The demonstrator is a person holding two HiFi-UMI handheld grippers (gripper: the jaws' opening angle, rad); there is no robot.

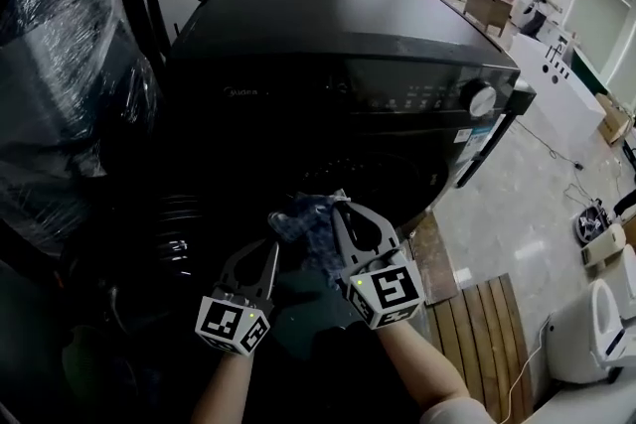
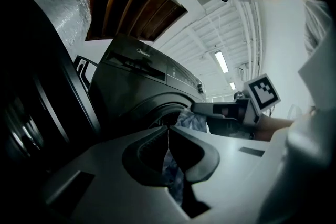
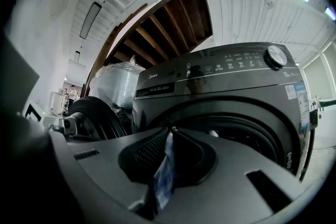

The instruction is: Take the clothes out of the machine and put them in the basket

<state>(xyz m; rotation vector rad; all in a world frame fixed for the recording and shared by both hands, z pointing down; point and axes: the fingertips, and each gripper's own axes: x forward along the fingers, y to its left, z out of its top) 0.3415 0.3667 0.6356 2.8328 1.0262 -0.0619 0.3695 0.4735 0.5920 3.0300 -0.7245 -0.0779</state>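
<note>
The right gripper (image 1: 340, 213) and the left gripper (image 1: 272, 251) each pinch the same blue garment (image 1: 303, 225), just in front of the open washing machine (image 1: 338, 55). It looks clear of the drum but not yet dropped in the basket, which no view shows.

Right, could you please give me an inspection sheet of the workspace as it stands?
Surface: tiled floor, wooden pallet on it.
Job's things: washing machine, door open; blue garment at the drum mouth; basket not seen.
Clutter: plastic-wrapped bundle beside the machine.
Grippers: left tool and right tool both shut on the garment.
Cables: one cable across the floor.
Surroundings: people at benches far behind.
</note>
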